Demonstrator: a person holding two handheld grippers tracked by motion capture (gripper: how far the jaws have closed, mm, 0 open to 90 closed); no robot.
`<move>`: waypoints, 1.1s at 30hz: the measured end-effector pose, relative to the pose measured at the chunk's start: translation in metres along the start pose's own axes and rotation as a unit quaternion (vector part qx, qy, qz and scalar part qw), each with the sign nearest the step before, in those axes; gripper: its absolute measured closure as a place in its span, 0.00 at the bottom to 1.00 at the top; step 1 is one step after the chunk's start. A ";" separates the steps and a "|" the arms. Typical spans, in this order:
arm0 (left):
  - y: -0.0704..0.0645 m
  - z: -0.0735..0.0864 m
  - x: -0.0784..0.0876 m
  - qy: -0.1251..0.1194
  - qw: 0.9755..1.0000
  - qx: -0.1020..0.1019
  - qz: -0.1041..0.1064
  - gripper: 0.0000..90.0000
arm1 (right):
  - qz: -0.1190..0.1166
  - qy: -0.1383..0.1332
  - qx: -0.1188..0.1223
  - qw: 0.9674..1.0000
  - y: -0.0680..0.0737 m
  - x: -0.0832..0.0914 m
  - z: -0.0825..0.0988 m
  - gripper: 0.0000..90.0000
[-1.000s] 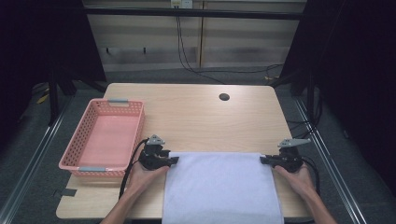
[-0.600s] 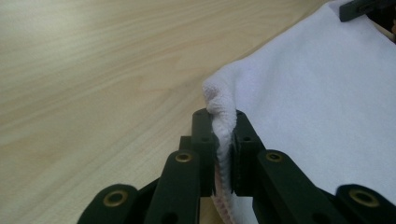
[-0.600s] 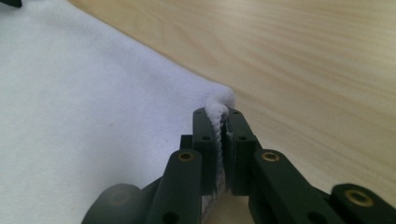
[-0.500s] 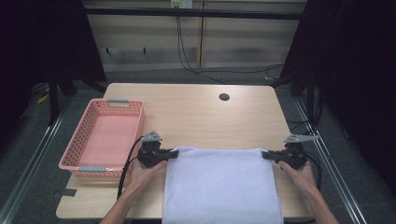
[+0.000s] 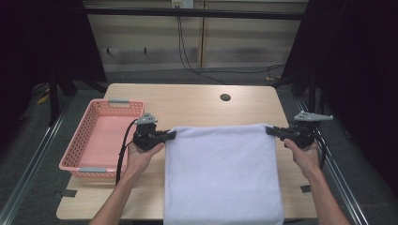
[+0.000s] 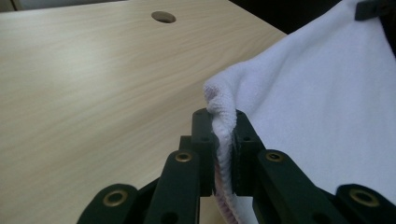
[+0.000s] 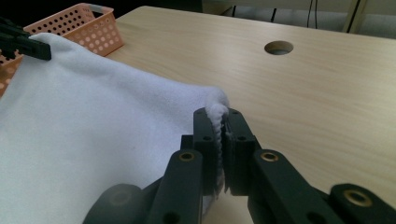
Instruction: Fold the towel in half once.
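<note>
Two far corners of the white towel [image 5: 223, 173] are pinched, so its top edge hangs taut across lower centre above the table [image 5: 197, 105]. I have the left gripper [image 5: 170, 135] and right gripper [image 5: 271, 131] clamped on it; the pink basket [image 5: 101, 138] waits left.

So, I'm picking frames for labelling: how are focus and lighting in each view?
High view: table evenly lit, surroundings dark. Left gripper view: towel corner sharp, black jaws near the lens soft. Right gripper view: the same, and the basket slightly soft.
</note>
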State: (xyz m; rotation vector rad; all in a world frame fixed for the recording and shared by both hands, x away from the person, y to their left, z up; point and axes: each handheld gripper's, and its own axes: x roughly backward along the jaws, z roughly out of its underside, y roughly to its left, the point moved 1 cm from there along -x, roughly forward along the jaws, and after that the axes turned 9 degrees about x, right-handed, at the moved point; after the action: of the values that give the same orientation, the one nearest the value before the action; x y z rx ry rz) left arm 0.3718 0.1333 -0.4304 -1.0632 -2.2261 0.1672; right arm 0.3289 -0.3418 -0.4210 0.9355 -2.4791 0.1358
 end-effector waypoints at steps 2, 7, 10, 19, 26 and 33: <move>-0.014 -0.011 -0.001 -0.012 1.000 -0.007 -0.005 0.92 | 0.007 0.000 0.002 1.000 -0.005 -0.001 -0.007 0.95; -0.015 -0.030 -0.004 -0.020 1.000 -0.021 -0.002 0.92 | 0.022 -0.004 -0.001 1.000 -0.017 -0.004 -0.018 0.95; -0.010 -0.040 -0.003 -0.026 0.999 -0.024 -0.009 0.92 | 0.031 -0.010 -0.003 0.999 -0.023 -0.003 -0.025 0.95; -0.003 -0.069 -0.003 -0.062 0.998 -0.033 -0.005 0.92 | 0.041 -0.034 -0.005 0.999 -0.037 -0.002 -0.052 0.95; -0.015 -0.048 0.013 -0.061 0.997 -0.041 0.013 0.92 | 0.012 -0.058 0.011 0.998 -0.016 0.016 -0.040 0.95; -0.039 -0.003 0.029 -0.042 0.997 -0.047 0.038 0.92 | -0.016 -0.039 0.037 0.998 0.021 0.043 -0.003 0.95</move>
State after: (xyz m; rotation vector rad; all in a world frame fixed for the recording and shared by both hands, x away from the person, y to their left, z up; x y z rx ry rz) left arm 0.3351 0.1277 -0.3989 -1.2141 -2.2883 0.1431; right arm 0.2882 -0.3507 -0.3962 1.0285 -2.5444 0.1844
